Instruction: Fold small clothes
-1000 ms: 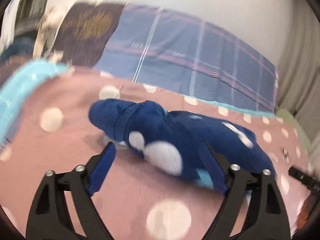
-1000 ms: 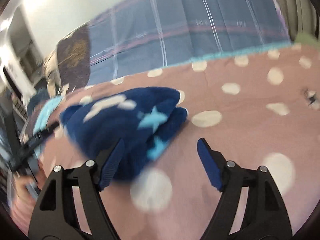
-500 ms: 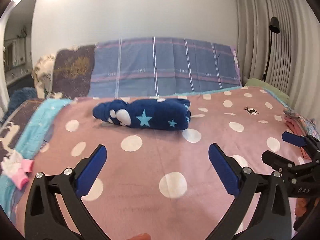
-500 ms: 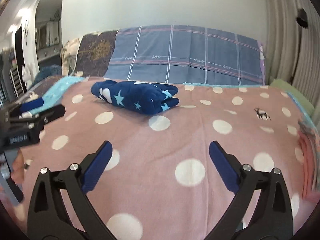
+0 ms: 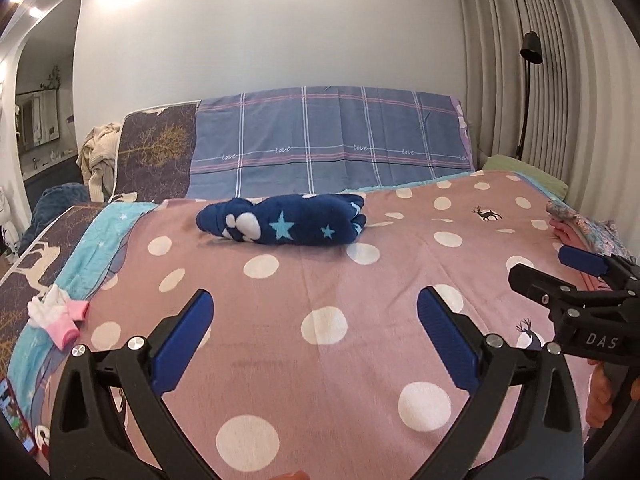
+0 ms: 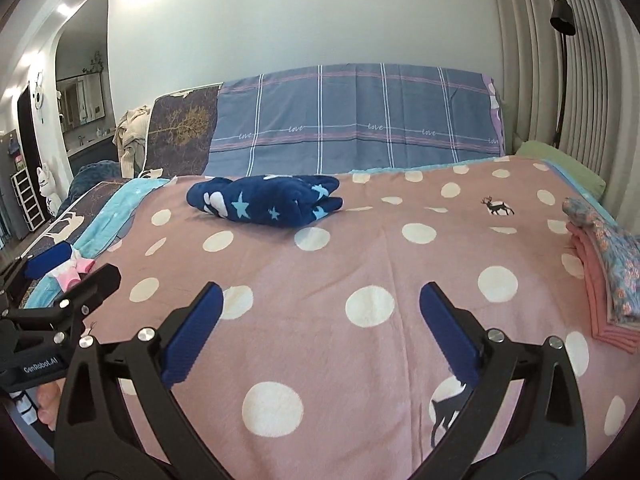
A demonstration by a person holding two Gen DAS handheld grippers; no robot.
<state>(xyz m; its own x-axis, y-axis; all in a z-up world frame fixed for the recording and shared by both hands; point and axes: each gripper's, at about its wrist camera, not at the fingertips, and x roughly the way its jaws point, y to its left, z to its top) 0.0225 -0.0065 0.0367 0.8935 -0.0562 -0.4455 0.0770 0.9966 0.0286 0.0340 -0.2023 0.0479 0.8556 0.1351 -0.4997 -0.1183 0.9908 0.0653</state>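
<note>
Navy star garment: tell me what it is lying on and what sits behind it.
The folded navy star garment lies on the pink polka-dot blanket. Behind it stands a blue plaid pillow. The blanket directly beneath it is covered, so nothing there can be checked.

— We see the navy garment (image 5: 282, 225) as thick, fuzzy fleece, matt, and the dotted blanket (image 5: 360, 364) under it as flat-napped terry-like cloth.

— We agree; our left gripper (image 5: 314, 336) has matt black plastic arms, ribbed blue pads (image 5: 446, 338) and shiny metal rivets.
</note>
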